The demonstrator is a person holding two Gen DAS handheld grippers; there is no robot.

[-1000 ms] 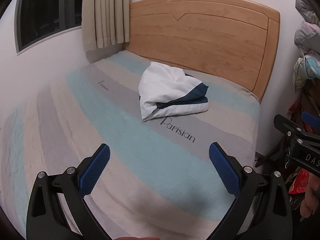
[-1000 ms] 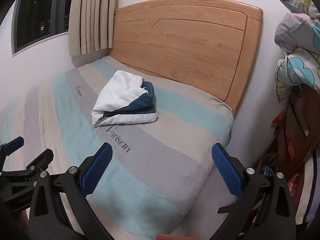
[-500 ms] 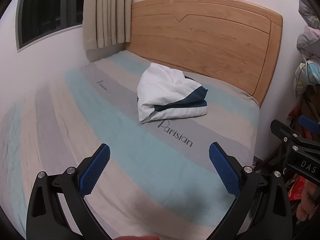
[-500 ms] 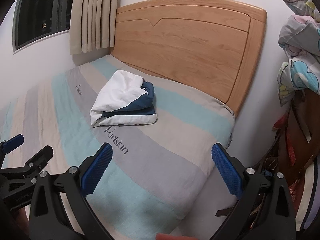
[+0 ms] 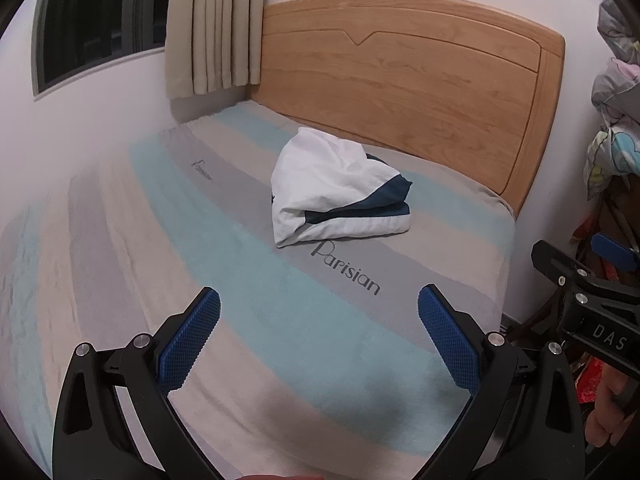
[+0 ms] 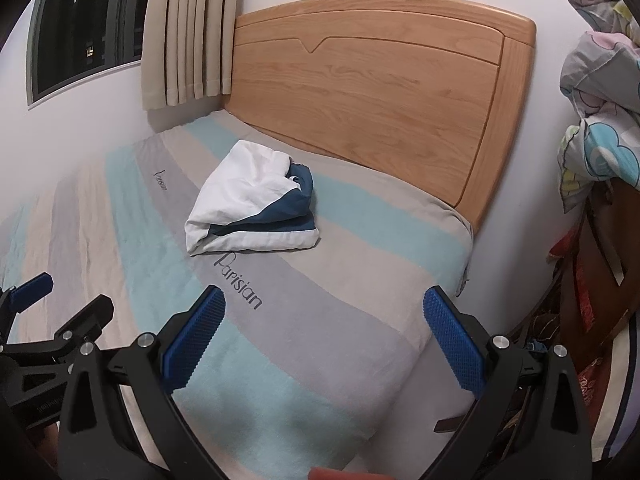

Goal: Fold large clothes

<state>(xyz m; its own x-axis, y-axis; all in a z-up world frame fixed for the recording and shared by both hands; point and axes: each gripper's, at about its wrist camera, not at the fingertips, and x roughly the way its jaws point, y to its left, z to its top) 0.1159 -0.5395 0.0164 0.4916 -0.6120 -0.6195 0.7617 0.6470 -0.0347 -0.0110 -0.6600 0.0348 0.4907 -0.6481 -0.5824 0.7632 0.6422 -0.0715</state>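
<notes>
Your white garment (image 5: pixel 332 188) with dark blue panels sits bundled in a rough, uneven fold on the striped bed (image 5: pixel 248 280), close to the wooden headboard (image 5: pixel 400 80) and just above the "Parisian" lettering. Both your left gripper (image 5: pixel 318 336) and right gripper (image 6: pixel 324 336) hover over the bed with fingers spread wide and nothing between them, the garment well ahead of each.

Light: dim, even indoor | focus: sharp centre | edges: fisheye-warped, vignetted
</notes>
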